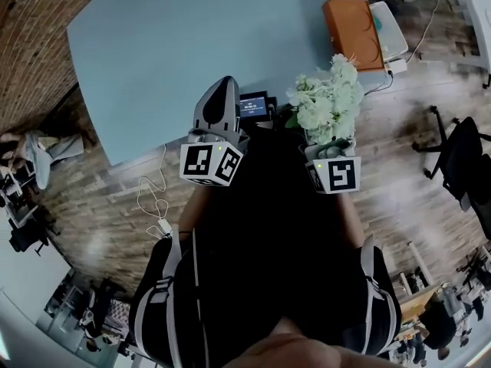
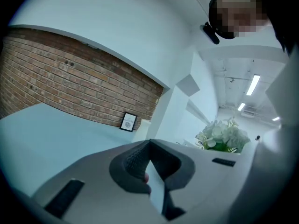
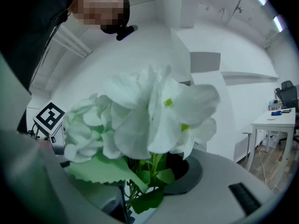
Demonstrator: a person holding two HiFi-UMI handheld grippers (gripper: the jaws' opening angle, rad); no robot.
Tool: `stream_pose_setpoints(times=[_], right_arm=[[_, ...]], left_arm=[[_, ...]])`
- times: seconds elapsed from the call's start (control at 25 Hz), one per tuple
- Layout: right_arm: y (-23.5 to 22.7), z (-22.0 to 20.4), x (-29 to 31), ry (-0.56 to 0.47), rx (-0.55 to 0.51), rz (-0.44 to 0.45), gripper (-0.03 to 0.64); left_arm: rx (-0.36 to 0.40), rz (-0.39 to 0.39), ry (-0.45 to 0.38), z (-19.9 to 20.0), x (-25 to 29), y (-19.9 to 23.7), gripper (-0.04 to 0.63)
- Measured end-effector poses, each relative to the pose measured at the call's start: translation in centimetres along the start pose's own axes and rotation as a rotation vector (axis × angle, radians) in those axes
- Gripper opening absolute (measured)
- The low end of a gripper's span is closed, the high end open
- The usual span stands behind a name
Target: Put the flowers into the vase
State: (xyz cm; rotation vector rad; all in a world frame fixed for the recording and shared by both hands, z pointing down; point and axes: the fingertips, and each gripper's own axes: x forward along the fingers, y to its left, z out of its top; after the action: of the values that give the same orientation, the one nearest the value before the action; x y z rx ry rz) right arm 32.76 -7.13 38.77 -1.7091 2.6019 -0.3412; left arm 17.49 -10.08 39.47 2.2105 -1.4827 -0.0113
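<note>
A bunch of white flowers (image 1: 328, 106) with green leaves stands up from my right gripper (image 1: 330, 142), in front of the person's dark torso. In the right gripper view the blooms (image 3: 149, 115) fill the middle, and the green stems run down between the jaws of the right gripper (image 3: 136, 190), which is shut on them. My left gripper (image 1: 222, 87) hangs beside it to the left, over the near edge of the light blue table (image 1: 192, 37), its jaws tapering to a closed tip. The left gripper (image 2: 149, 146) holds nothing; beyond it the flowers (image 2: 223, 135) show at right. No vase is in any view.
An orange box (image 1: 351, 21) and a white object (image 1: 390, 29) lie at the table's far right corner. A small device with a screen (image 1: 253, 106) sits by the table's near edge. A black office chair (image 1: 460, 156) stands right on the wood floor; a white cable (image 1: 153, 198) trails left.
</note>
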Motion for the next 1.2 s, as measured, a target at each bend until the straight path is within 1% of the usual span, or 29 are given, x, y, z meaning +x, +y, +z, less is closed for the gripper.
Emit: stream_pose_setpoints(times=[0.12, 0.24, 0.44, 0.56, 0.64, 0.8, 1.0, 1.08, 1.2], right_arm=[[-4.5, -0.1, -1.2, 0.012, 0.004, 0.017, 0.186], [-6.1, -0.1, -1.6, 0.027, 0.01, 0.058, 0.186], [-6.8, -0.1, -0.8, 0.018, -0.004, 0.145, 0.186], [-6.4, 0.4, 0.4, 0.005, -0.014, 0.185, 0.186], [-5.9, 0.7, 1.2, 0.014, -0.036, 0.204, 0.186], [-6.6, 1.1, 3.8, 0.06, -0.089, 0.177, 0.186], [-9.3, 2.1, 5.8, 0.075, -0.105, 0.129, 0.186], [-9.9, 1.7, 6.5, 0.108, -0.114, 0.097, 0.186], [-10.0, 1.0, 7.7, 0.145, -0.123, 0.077, 0.186]], left_arm=[[0.007, 0.023, 0.009, -1.5, 2.3, -3.4, 0.017], [-0.003, 0.057, 0.007, -2.0, 2.4, -4.8, 0.017], [-0.003, 0.119, -0.001, -2.7, 1.7, -5.5, 0.017], [-0.004, 0.139, -0.007, -2.7, 1.3, -5.3, 0.017], [-0.019, 0.141, -0.008, -2.7, 1.5, -4.9, 0.017], [-0.053, 0.109, -0.028, -1.7, 5.0, -3.7, 0.017], [-0.085, 0.055, -0.073, 0.1, 9.6, -4.0, 0.017], [-0.088, 0.043, -0.066, 0.2, 10.2, -3.2, 0.017], [-0.115, 0.059, -0.044, -0.5, 10.4, -1.0, 0.017]])
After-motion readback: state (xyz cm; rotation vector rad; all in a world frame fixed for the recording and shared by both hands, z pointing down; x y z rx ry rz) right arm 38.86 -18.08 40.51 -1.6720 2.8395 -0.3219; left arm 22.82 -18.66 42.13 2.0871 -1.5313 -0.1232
